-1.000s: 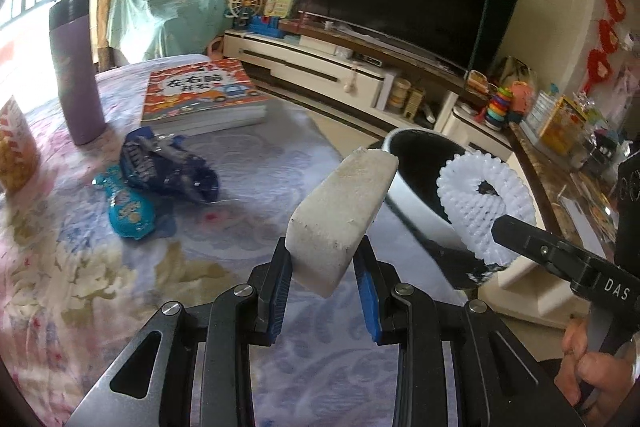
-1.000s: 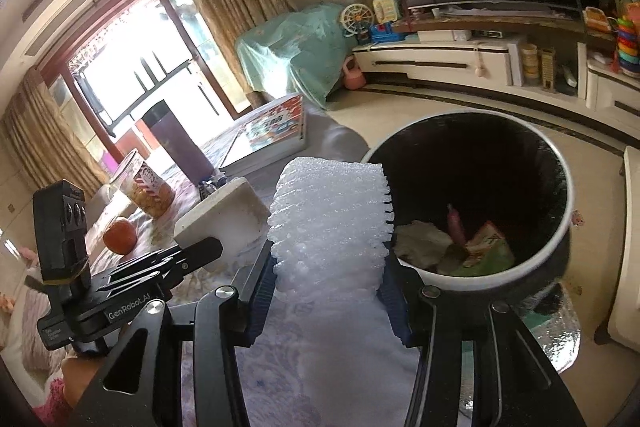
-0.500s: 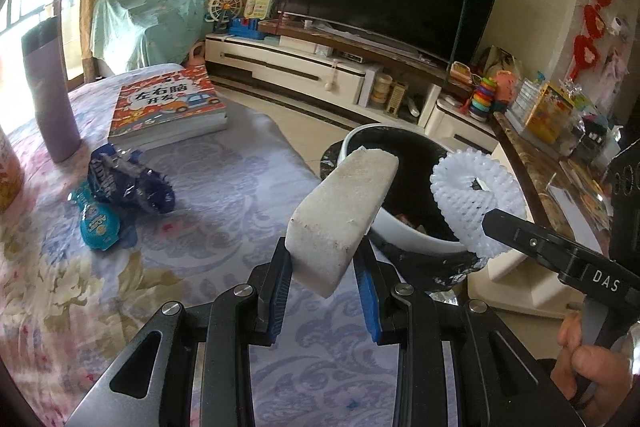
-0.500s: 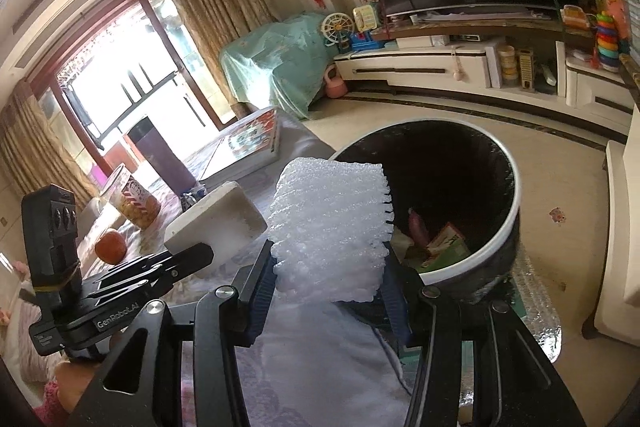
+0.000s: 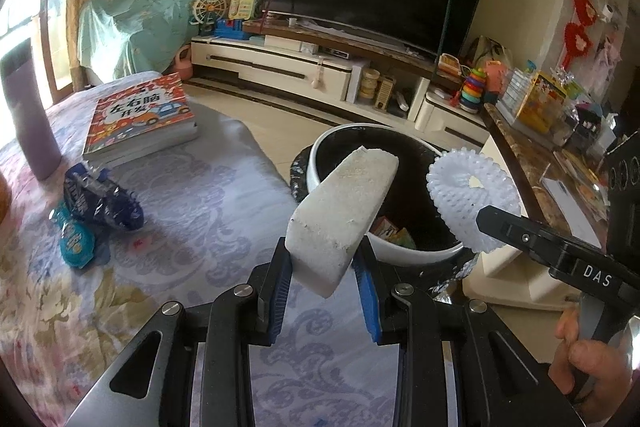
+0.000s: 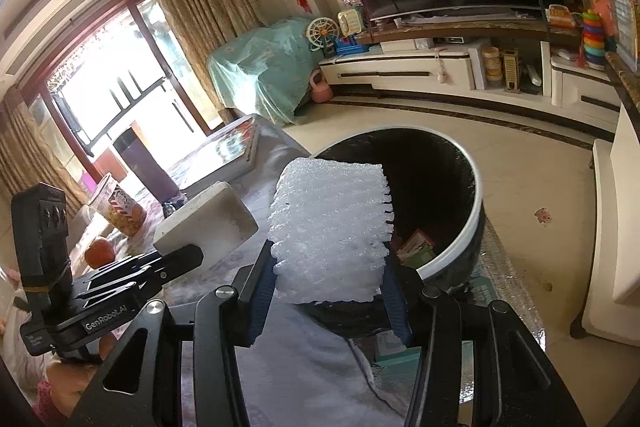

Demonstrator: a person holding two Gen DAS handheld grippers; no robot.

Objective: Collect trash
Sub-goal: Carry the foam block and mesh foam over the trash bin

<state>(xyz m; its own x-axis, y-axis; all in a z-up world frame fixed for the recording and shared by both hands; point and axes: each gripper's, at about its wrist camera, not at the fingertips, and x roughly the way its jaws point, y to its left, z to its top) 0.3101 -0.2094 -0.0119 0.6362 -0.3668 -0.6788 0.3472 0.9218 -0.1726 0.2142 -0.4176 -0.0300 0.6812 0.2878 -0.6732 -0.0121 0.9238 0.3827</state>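
The left gripper (image 5: pixel 325 281) pinches a white foam block (image 5: pixel 342 217) and the right gripper (image 6: pixel 328 291) clamps a white foam net (image 6: pixel 330 227). Both pieces hang just short of the black trash bin (image 6: pixel 474 203) beside the table (image 5: pixel 192 211).

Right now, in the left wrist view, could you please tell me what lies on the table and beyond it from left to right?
Purple tumbler → blue snack wrappers → book → foam block → white foam net.

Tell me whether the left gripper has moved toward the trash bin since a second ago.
Yes. The left gripper, shut on the foam block, has moved toward the trash bin; in its own view the block's tip now overlaps the bin's opening.
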